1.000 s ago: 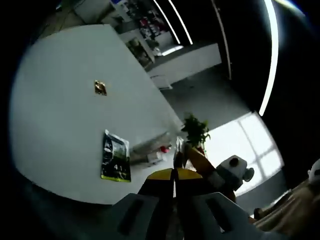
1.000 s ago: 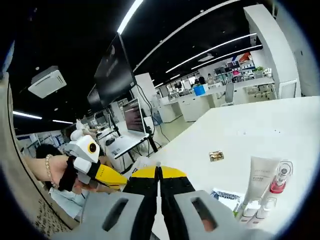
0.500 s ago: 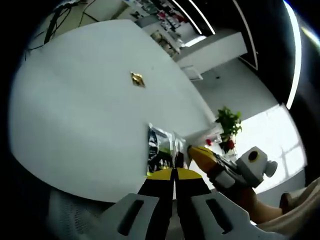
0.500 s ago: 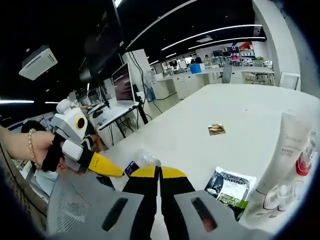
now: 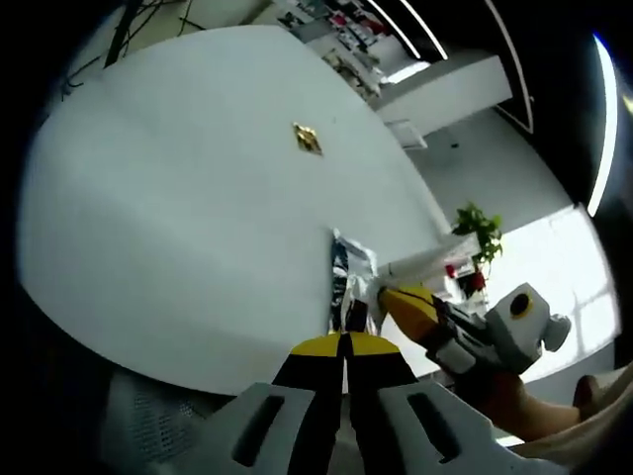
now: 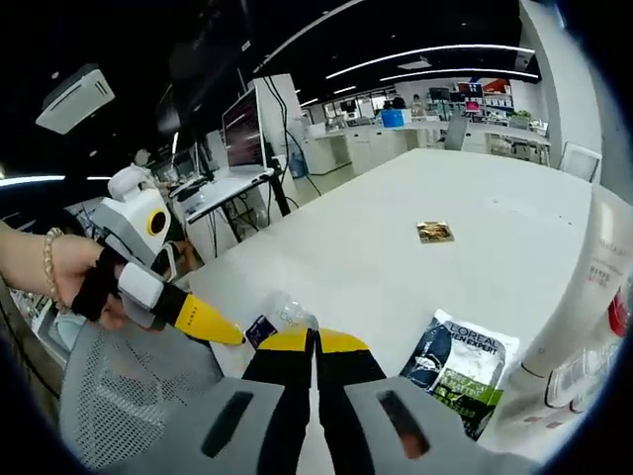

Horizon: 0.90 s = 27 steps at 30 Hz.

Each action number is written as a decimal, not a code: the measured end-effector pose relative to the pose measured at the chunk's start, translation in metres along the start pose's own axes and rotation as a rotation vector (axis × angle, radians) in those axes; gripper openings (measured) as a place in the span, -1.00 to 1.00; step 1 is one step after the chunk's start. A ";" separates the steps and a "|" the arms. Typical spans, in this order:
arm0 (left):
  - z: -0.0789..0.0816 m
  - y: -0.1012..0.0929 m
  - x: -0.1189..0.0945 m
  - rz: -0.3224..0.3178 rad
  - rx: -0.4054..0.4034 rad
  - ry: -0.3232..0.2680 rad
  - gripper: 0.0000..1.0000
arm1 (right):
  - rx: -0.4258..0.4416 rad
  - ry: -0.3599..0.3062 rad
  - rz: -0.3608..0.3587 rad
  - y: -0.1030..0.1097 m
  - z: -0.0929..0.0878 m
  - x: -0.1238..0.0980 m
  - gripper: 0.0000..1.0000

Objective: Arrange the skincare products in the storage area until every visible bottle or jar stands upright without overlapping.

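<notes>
From where I stand, the arranging has hardly started. In the right gripper view a white tube (image 6: 593,297) stands upright at the far right of the table (image 6: 396,257), with a clear pump bottle (image 6: 574,371) just beside it and a red-topped bottle (image 6: 620,315) half hidden behind; I judge these already fine. A dark sachet (image 6: 460,366) lies flat next to them, and a small clear bottle (image 6: 285,315) lies on its side near the table's near edge, just beyond the right gripper (image 6: 315,341). A small gold packet (image 6: 433,232) lies alone, well apart in the middle of the table. So the lying bottle is what is left to stand up, as far as I can tell; the sachet cannot stand.

Both grippers hold nothing. The right gripper's jaws are pressed together, and so are those of the left gripper (image 5: 344,344), which hovers at the table's edge. In the left gripper view the right gripper comes in from the right, its yellow tip near the sachet (image 5: 346,277).

There is plenty of bare table between the gold packet (image 5: 308,139) and the upright group. The risk is the near edge: the lying bottle is close to it, and a mesh chair (image 6: 129,396) sits just below.
</notes>
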State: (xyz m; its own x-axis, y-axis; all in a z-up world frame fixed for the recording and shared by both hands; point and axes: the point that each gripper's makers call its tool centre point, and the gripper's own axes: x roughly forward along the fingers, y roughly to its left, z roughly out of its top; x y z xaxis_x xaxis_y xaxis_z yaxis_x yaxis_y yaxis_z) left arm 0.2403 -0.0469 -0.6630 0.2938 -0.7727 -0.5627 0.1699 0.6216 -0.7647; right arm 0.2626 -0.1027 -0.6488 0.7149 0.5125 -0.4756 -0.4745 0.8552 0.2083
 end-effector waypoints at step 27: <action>-0.013 0.028 0.048 0.127 0.060 0.065 -1.00 | -0.110 0.140 -0.067 -0.033 -0.043 0.021 -0.98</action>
State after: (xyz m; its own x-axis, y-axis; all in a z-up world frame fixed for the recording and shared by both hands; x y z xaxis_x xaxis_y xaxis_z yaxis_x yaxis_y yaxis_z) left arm 0.2473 -0.0678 -0.7154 0.2553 -0.6929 -0.6744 0.1912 0.7199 -0.6672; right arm 0.2709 -0.1229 -0.7028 0.6718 0.4322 -0.6015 -0.4869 0.8697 0.0811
